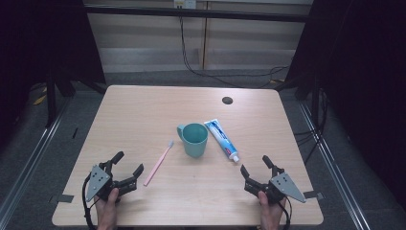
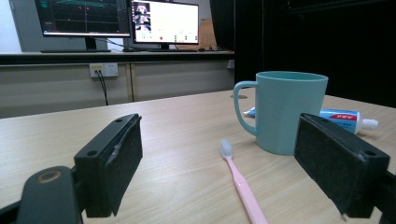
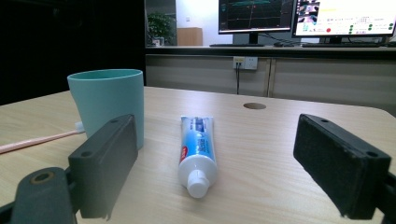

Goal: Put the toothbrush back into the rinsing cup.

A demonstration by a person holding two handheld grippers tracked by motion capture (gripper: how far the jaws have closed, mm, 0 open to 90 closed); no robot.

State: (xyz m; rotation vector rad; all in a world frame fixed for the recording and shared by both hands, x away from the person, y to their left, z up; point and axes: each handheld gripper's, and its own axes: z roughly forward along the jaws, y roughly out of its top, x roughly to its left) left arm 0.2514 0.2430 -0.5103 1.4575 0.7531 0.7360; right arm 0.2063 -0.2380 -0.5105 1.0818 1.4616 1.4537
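Start position, nothing gripped: my left gripper [image 1: 128, 167] and right gripper [image 1: 254, 164] both gape wide near the teal cup [image 1: 194, 139]; toothbrush [image 1: 158, 163] lies left of it, toothpaste [image 1: 222, 139] right; next I reach for one.

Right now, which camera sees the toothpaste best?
The right gripper view: the toothpaste lies close between the open tongs, cap toward the camera, label clear. The high view shows the whole tube but small, right of the green cup. In the left gripper view the cup hides most of it.
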